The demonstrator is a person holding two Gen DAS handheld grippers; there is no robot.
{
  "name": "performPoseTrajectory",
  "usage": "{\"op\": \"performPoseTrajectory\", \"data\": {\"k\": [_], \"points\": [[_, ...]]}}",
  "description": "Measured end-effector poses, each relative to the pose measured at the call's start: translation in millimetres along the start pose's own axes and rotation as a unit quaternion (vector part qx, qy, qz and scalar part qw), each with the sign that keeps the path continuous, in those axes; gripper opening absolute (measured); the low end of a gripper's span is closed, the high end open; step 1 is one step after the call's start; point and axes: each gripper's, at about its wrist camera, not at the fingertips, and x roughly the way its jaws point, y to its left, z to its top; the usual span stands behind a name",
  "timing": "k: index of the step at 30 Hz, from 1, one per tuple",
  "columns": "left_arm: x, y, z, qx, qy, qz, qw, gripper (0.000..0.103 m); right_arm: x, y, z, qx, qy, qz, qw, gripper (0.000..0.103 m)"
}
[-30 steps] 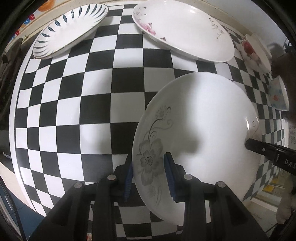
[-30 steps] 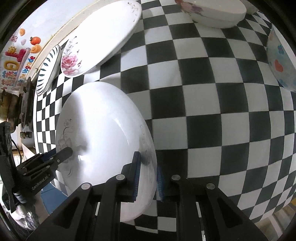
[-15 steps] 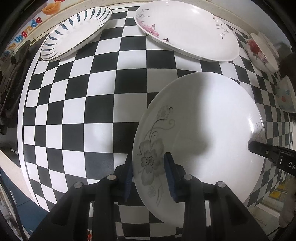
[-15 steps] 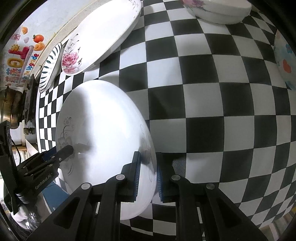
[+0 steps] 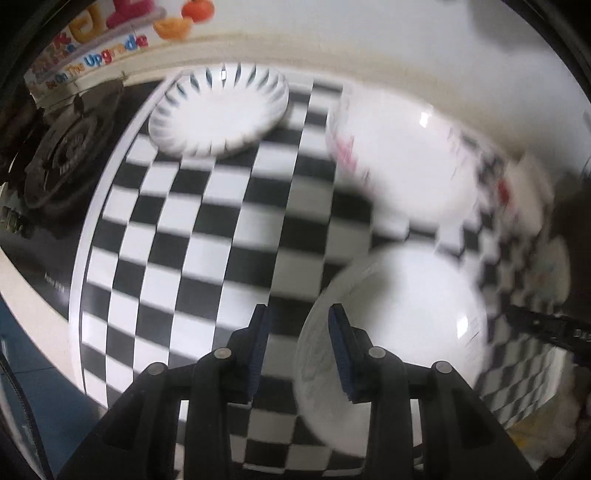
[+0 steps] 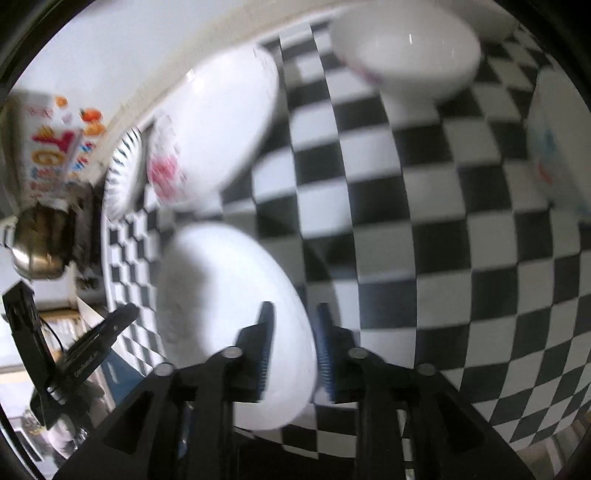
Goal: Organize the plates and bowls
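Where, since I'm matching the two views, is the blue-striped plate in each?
Left wrist: blue-striped plate at the top, left of centre, face up.
Right wrist: far left, seen nearly edge-on.
Shared landmark: pink-flower plate, just to its right in both.

A home kitchen, by the look of it. A black-and-white checkered tablecloth (image 5: pixel 207 236) covers the counter, and crockery is spread over it: a plate with dark blue rim strokes (image 5: pixel 221 114) at eleven o'clock in the left wrist view, a white plate with pink flowers (image 5: pixel 402 158) at one o'clock, and a white bowl (image 6: pixel 410 51) at twelve o'clock in the right wrist view. Off the cloth at ten o'clock sits a black gas burner (image 5: pixel 62 162). A metal kettle (image 6: pixel 40 243) stands at nine o'clock in the right wrist view. Bright fruit-and-letter stickers (image 5: pixel 122 33) decorate the pale wall behind
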Motion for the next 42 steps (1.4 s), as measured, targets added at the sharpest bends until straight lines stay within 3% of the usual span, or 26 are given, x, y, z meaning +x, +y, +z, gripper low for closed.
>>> {"op": "performPoseTrajectory", "data": {"k": [3,8,16,27,29,30,33,42], "points": [[-1.1,4.7,30.9,-0.011,-0.001,-0.025,0.9996,0.033,-9.7,8.2,25.8,0.006,-0.006,0.021,1.000,0.045],[31.2,1.9,84.9,-0.024,0.016,-0.042,0.9987,0.033,-2.9,27.3,84.2,0.001,-0.014,0.008,1.000,0.045],[97.2,1.3,131.2,-0.034,0.069,-0.047,0.9959,0.033,25.9,29.3,163.8,0.011,-0.009,-0.028,0.999,0.045],[139.1,-16.9,161.1,0.000,0.101,-0.044,0.9939,0.033,50.3,31.4,204.7,-0.002,0.002,-0.048,0.999,0.040],[142.6,-20.3,164.5,0.006,0.097,-0.045,0.9943,0.033,53.6,32.3,211.1,-0.006,0.004,-0.055,0.998,0.038],[142.3,-22.0,165.7,0.011,0.090,-0.045,0.9949,0.028,55.5,34.2,211.9,-0.006,0.006,-0.058,0.998,0.036],[141.5,-21.7,166.1,0.009,0.078,-0.045,0.9959,0.027,63.8,33.8,214.2,-0.015,0.014,-0.079,0.997,0.026],[137.5,-18.9,164.8,0.018,0.053,-0.042,0.9976,0.023,57.2,26.8,212.6,-0.023,0.002,-0.069,0.997,0.021]]}}
